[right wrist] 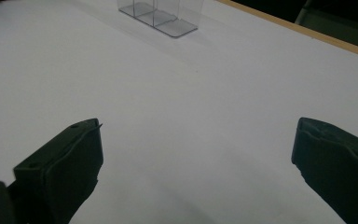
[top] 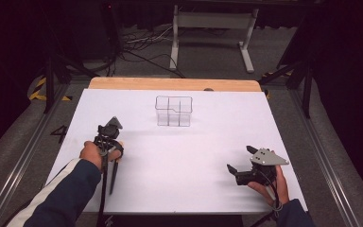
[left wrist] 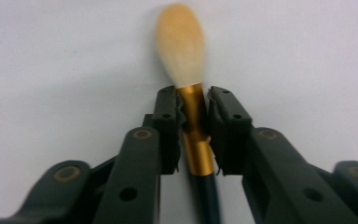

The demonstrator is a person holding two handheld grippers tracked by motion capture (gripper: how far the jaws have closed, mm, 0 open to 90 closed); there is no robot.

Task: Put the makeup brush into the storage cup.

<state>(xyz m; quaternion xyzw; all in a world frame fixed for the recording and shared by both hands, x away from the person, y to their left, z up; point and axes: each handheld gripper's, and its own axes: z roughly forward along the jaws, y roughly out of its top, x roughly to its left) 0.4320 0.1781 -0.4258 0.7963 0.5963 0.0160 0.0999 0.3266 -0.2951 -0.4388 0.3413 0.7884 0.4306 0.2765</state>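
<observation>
A make-up brush [left wrist: 181, 46] with a pale tuft, a gold ferrule and a dark handle lies on the white table top. My left gripper [left wrist: 193, 100] is shut on the brush, its pads pressing both sides of the gold ferrule. From above, the left gripper [top: 109, 135] points down at the table's left side, and the dark handle [top: 113, 177] trails back toward the front edge. My right gripper [top: 241, 158] rests at the front right, held by a hand. Its jaws [right wrist: 198, 135] stand wide open over bare white surface with nothing between them.
A clear plastic organiser [top: 173, 111] with several compartments stands at the back middle of the table, also seen ahead of the right gripper [right wrist: 161, 11]. A wooden edge [top: 170, 84] borders the far side. Stands and cables sit on the floor beyond.
</observation>
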